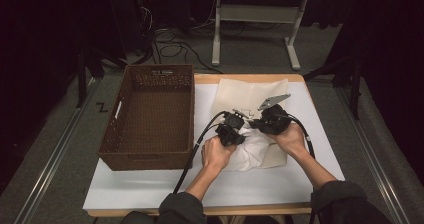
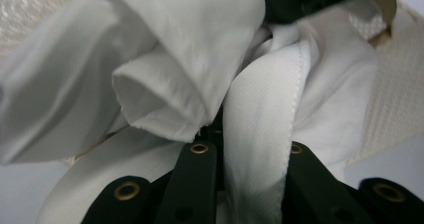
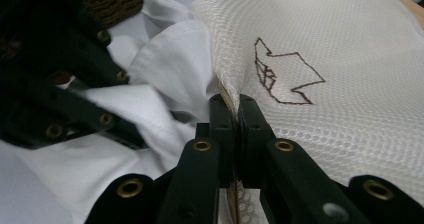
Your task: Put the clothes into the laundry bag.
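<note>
A cream mesh bag (image 1: 245, 94) with a brown stitched mark (image 3: 285, 71) lies on the white-covered table. A crumpled white garment (image 1: 252, 151) bunches at its near end. My left gripper (image 1: 238, 134) is shut on a fold of the white garment (image 2: 165, 74), and a hemmed band of it runs between the jaws (image 2: 247, 144). My right gripper (image 1: 254, 124) is shut on the edge of the mesh bag (image 3: 340, 84), pinched at the jaw tips (image 3: 232, 101). The left gripper (image 3: 75, 89) is close beside it, against the garment (image 3: 175, 64). The two grippers nearly touch.
A brown woven basket (image 1: 145, 160) stands at the table's left, with nothing visible in it. The white table cover (image 1: 260, 184) has open room in front of and to the right of the hands. Cables trail from both grippers. A table frame (image 1: 257, 14) stands on the floor behind.
</note>
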